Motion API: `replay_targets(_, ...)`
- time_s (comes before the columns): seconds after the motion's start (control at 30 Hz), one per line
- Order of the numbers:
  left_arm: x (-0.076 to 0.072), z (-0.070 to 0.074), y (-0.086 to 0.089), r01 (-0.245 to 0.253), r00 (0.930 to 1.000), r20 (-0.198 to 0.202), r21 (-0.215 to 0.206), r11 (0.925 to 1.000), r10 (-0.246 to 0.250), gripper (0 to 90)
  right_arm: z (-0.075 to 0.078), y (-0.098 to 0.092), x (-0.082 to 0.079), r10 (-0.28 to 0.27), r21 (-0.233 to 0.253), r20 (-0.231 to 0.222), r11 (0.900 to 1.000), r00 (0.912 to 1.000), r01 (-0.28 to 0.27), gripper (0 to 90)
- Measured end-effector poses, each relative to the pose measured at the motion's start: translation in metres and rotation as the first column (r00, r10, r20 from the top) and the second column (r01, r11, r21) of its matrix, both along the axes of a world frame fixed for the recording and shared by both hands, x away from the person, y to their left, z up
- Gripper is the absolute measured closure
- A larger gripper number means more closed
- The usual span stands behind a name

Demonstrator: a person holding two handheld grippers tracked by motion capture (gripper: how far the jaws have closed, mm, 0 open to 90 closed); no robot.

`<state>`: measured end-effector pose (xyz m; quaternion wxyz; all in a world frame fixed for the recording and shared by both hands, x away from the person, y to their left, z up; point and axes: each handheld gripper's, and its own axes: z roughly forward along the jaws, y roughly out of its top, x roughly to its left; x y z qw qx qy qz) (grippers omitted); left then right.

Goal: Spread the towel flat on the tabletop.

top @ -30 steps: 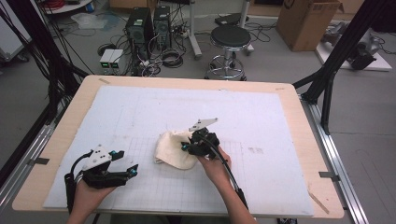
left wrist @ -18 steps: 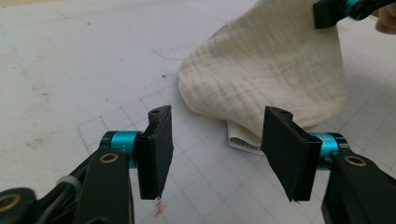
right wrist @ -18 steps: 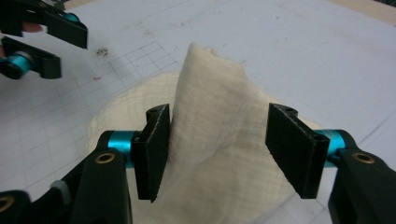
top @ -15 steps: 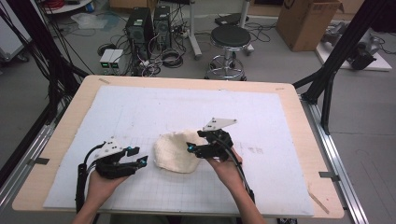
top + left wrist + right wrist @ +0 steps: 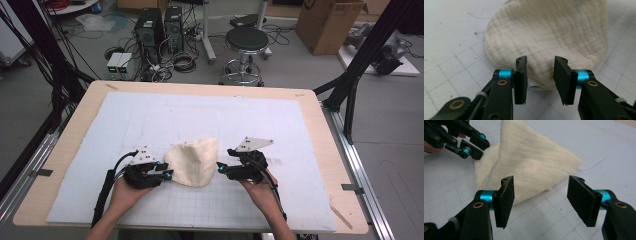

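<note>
I have the cloth [image 5: 192,161] lying in a loose, humped heap on the white mat [image 5: 250,120], near my edge of the table [image 5: 320,125], and I've brought a gripper in on each side of it so I can take two edges at once and spread or fold it. My left gripper [image 5: 167,173] sits right at the cloth's left edge with its jaws apart and nothing between them yet; in the left gripper view [image 5: 539,80] the rounded hem and a small white tag lie just ahead of the open jaws, so I judge a short push forward would put the fabric between them. My right gripper [image 5: 220,169] is also released, jaws spread wide, just beside the cloth's right edge but not touching it; in the right gripper view [image 5: 544,202] the cloth [image 5: 529,167] lies a little beyond the jaws. Against a second ago, my left gripper has come from well off to the left up to the cloth, my right gripper has let go and backed off to the right, and the cloth now stands a bit taller and more bunched
</note>
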<state>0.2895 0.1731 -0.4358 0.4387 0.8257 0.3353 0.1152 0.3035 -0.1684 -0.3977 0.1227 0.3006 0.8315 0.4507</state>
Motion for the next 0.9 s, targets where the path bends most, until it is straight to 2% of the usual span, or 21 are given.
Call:
replay_targets(0.13, 0.005, -0.004, -0.011, 0.010, 0.9999, 0.006, 0.054, 0.9985, -0.010, 80.7, -0.008, -0.005, 0.002, -0.017, -0.003, -0.032, 1.000, 0.9993, 0.017, 38.6)
replay_targets(0.23, 0.006, -0.005, -0.012, 0.006, 0.9999, 0.013, 0.072, 0.9974, -0.007, 86.6, -0.009, -0.004, 0.002, -0.012, -0.003, -0.022, 1.000, 0.9997, 0.012, 39.4)
replay_targets(0.3, 0.005, -0.004, -0.012, -0.002, 0.9999, 0.012, 0.067, 0.9978, 0.001, 87.1, -0.009, -0.002, 0.002, -0.008, -0.010, -0.015, 1.000, 0.9999, 0.007, 39.4)
replay_targets(0.33, 0.004, 0.000, -0.009, -0.010, 0.9995, 0.031, 0.072, 0.9974, 0.008, 87.1, -0.009, -0.001, 0.002, -0.002, -0.014, -0.015, 1.000, 0.9999, 0.002, 39.5)
replay_targets(0.5, -0.003, 0.013, -0.002, -0.022, 0.9980, 0.061, 0.058, 0.9981, 0.018, 87.3, -0.008, 0.000, 0.001, -0.005, -0.012, -0.007, 1.000, 1.0000, 0.005, 40.7)
replay_targets(0.63, -0.012, 0.033, 0.006, -0.020, 0.9953, 0.095, 0.055, 0.9983, 0.015, 87.3, -0.008, 0.000, 0.001, 0.002, -0.010, 0.002, 1.000, 1.0000, -0.002, 41.1)
replay_targets(0.67, -0.017, 0.044, 0.008, -0.020, 0.9930, 0.118, 0.048, 0.9987, 0.014, 87.3, -0.007, 0.001, -0.001, 0.006, -0.011, 0.006, 1.000, 1.0000, -0.006, 41.7)
replay_targets(0.83, -0.030, 0.059, 0.015, -0.021, 0.9888, 0.149, 0.062, 0.9978, 0.012, 87.3, -0.006, 0.002, -0.002, 0.015, 0.000, 0.014, 1.000, 0.9998, -0.015, 42.9)
replay_targets(0.9, -0.039, 0.059, 0.022, -0.043, 0.9865, 0.161, 0.090, 0.9950, 0.028, 87.3, -0.007, 0.004, -0.002, 0.034, -0.007, 0.009, 0.999, 0.9994, -0.034, 44.5)
